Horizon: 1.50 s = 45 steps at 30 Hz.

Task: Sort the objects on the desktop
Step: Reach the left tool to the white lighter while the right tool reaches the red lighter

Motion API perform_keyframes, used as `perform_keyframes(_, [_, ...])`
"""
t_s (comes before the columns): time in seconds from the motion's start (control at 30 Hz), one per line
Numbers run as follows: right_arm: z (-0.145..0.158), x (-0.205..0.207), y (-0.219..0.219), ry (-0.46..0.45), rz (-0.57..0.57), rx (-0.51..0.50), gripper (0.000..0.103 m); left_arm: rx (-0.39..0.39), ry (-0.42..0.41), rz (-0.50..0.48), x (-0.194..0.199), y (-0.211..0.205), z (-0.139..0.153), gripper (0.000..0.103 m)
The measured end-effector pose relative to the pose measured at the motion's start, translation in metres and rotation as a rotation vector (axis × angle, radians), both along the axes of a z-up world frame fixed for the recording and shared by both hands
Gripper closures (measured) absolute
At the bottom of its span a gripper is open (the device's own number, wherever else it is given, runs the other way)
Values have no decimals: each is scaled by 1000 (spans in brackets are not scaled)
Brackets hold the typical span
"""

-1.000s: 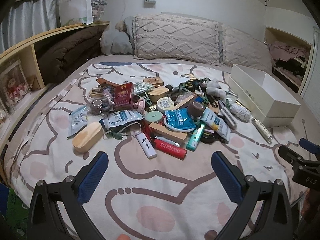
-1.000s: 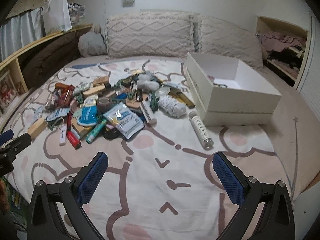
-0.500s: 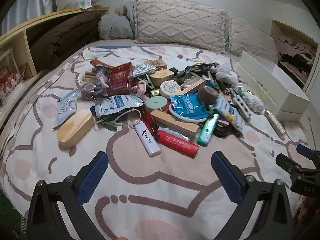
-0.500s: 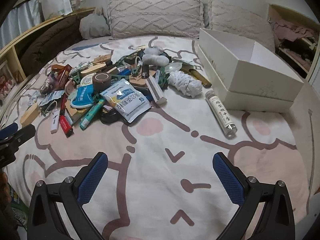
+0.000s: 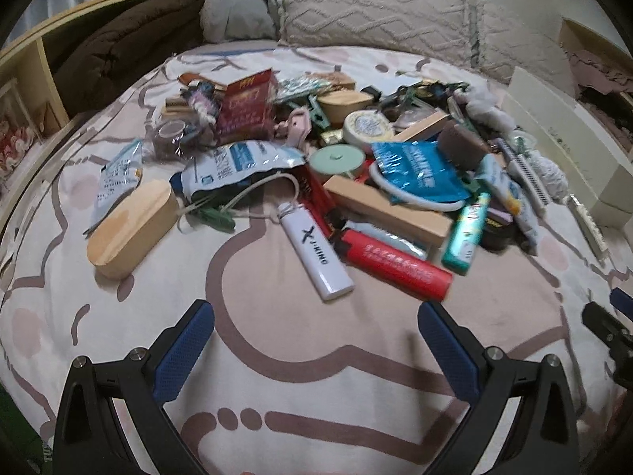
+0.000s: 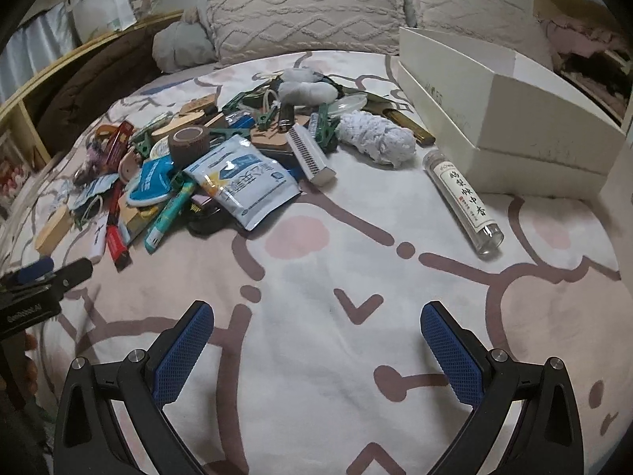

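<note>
**Both hand-held grippers released over the bed, clutter pile ahead**

The left hand-held gripper [image 5: 316,340] fills the bottom of its view, blue pads spread wide with nothing between them, above the patterned bedspread [image 5: 277,376]. The right hand-held gripper [image 6: 316,340] sits the same way at the bottom of its own view, released and empty; its tip also shows at the right edge of the left view.

Just above the left gripper, at frame centre, lie a white lighter [image 5: 314,251] and a red lighter [image 5: 395,265], side by side at the near edge of the pile [image 5: 336,150]. To the left, apart from them, rests an oval wooden block [image 5: 132,227]. Right of the red lighter is a green lighter [image 5: 467,233], tilted against a long wooden block [image 5: 387,209]. Above these, a blue packet [image 5: 415,172], a round green lid [image 5: 336,158], a white-blue pouch [image 5: 237,166] and a brown tape roll [image 5: 463,146] overlap one another. A red box [image 5: 247,105] stands at the upper left of the pile.

In the right view, a clear tube [image 6: 463,198] with printed characters lies alone at centre right, just beside an open white box [image 6: 514,111] in the upper right. Left of the tube sit a white cloth bundle [image 6: 376,138] and a white comb-like bar [image 6: 310,154], at the pile's edge.

Pillows [image 6: 304,16] line the top of the frame.
</note>
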State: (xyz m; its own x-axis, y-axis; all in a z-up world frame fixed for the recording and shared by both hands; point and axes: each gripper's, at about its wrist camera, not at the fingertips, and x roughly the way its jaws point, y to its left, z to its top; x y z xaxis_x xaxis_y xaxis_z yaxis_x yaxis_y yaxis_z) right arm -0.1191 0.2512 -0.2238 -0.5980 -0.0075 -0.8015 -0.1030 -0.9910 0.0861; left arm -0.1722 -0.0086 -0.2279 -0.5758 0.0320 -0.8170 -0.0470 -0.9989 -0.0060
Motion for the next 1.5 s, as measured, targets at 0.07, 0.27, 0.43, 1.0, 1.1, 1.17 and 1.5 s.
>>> perform_keyframes(0.07, [-3,-2,4,-19,-12,-8,0,22,-22,-5,-3,-2,-5,0])
perform_keyframes(0.27, [-12,-3,5,-50,-25,-58,0,70,2,1,-2,-5,-10,1])
perform_keyframes(0.43, [-12,-6,-14,-30,38,-65,0,105,33,3,-8,-5,-11,19])
perform_keyframes(1.0, [-4,-11,-68,13,221,-172,43,236,24,-22,-21,-18,-19,33])
perform_keyframes(1.1, [-2,-11,-84,22,286,-149,45,226,42,0,-18,-25,-20,54])
perform_keyframes(1.17, [-2,-11,-96,26,327,-121,45,252,47,18,-16,-35,-21,71])
perform_keyframes(1.5, [-3,-16,-119,22,366,-67,45,282,66,-36,-6,-54,-19,83])
